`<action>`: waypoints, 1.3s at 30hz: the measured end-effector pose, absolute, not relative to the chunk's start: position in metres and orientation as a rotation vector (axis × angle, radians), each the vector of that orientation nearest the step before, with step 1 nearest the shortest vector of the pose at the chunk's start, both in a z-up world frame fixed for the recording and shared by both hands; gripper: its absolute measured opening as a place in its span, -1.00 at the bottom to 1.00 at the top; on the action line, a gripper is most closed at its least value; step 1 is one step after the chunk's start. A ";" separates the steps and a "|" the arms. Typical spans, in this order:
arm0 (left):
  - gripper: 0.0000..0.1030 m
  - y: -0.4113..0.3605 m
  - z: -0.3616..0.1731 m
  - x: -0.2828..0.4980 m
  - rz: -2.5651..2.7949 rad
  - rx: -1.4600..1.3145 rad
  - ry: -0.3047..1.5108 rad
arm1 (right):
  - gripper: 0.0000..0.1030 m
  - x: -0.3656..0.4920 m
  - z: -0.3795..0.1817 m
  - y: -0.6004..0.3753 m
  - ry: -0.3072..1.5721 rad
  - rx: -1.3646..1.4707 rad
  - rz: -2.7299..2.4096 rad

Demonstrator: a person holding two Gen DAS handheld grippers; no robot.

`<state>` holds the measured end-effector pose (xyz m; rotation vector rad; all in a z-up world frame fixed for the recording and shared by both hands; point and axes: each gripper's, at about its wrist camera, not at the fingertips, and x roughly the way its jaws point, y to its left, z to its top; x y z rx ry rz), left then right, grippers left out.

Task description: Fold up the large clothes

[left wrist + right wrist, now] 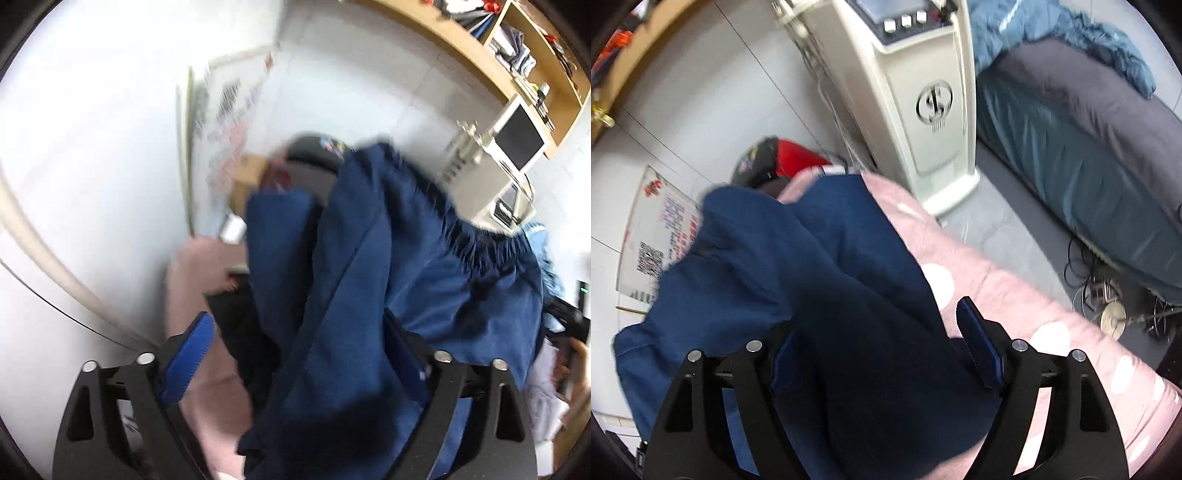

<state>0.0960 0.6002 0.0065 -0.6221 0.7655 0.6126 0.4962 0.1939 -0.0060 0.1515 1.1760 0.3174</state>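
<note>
The navy trousers (369, 288) lie heaped on the pink spotted blanket (1015, 288), directly ahead of both tools and spilling back between their jaws. The left gripper (295, 350) stands wide open; cloth drapes across the gap and over its right-hand finger, but the blue pads (192, 354) press on nothing. The right gripper (879, 347) is likewise spread, a dark fold running through the opening, and its exposed pad sits clear of the fabric. Neither has hold of the garment.

The trousers' long axis runs away from the jaws, the gathered elastic waistband (480, 236) towards the far right in the left wrist view. I judge the next grasp depends on finding that band or a leg hem, and the left gripper looks nearer the waistband.

Only the left view shows the waistband and the wooden shelf (517, 66). Only the right view shows the blanket's spots, the white machine (923, 92) and the grey bed (1089, 129) beyond.
</note>
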 end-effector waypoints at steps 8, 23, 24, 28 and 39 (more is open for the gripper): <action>0.88 0.582 0.100 0.067 0.697 -0.579 0.577 | 0.72 0.452 0.074 0.172 1.016 0.160 0.392; 0.88 0.447 0.099 0.121 0.481 -0.342 0.856 | 0.72 0.293 0.073 0.248 1.076 -0.298 0.641; 0.88 0.443 0.096 0.123 0.483 -0.333 0.871 | 0.72 0.287 0.072 0.251 1.077 -0.310 0.647; 0.88 0.428 0.089 0.123 0.482 -0.303 0.915 | 0.72 0.259 0.078 0.263 1.031 -0.398 0.649; 0.88 0.418 0.077 0.133 0.525 -0.317 0.997 | 0.72 0.243 0.080 0.271 0.988 -0.502 0.578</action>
